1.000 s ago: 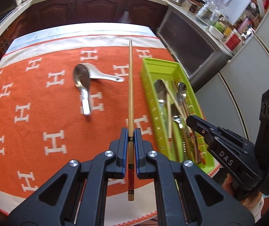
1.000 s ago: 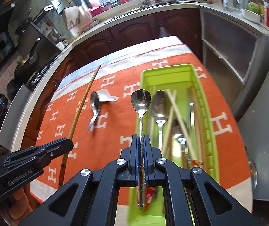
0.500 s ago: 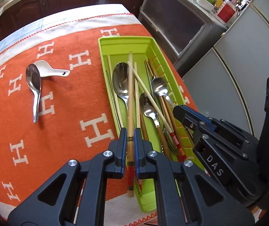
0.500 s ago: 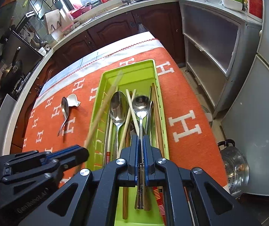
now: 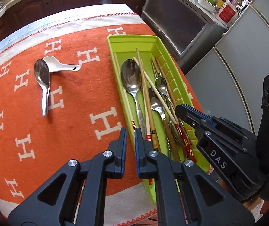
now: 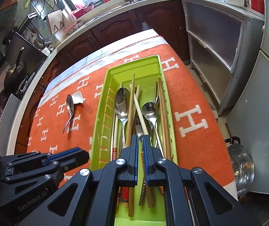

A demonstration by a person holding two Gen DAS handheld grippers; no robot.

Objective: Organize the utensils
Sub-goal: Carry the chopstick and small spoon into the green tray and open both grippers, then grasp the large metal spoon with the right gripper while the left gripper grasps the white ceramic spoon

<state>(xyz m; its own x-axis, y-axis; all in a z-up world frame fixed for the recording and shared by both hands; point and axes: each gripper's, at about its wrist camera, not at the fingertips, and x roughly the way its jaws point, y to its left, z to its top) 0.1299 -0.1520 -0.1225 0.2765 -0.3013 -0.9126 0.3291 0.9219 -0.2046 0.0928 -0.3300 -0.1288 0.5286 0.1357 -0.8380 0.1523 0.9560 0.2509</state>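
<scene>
We see the left gripper (image 5: 131, 130) over the near end of the green tray (image 5: 132, 36), at its left rim, jaws all but closed with only a thin slit between them and nothing gripped; orange cloth (image 5: 78, 103) shows through the slit. The right gripper (image 6: 140, 136) hangs over the near half of the tray, its jaws likewise nearly closed and empty, with the tray's contents showing through the gap. The two grippers sit side by side, close but apart. The tray lies lengthwise on the cloth near the bench's right edge. In it we count a big spoon (image 5: 131, 77), a small spoon (image 5: 160, 82), another spoon bowl partly under a pale chopstick (image 5: 153, 89) that crosses them at a slant, and several more chopsticks, pale and brown, lying roughly along the tray. Left of the tray, well apart from it, a metal spoon (image 5: 42, 75) lies on the cloth with its bowl touching a white ceramic spoon (image 5: 59, 66). A steel pot (image 6: 241, 162) stands on the floor beyond the bench's right side.
</scene>
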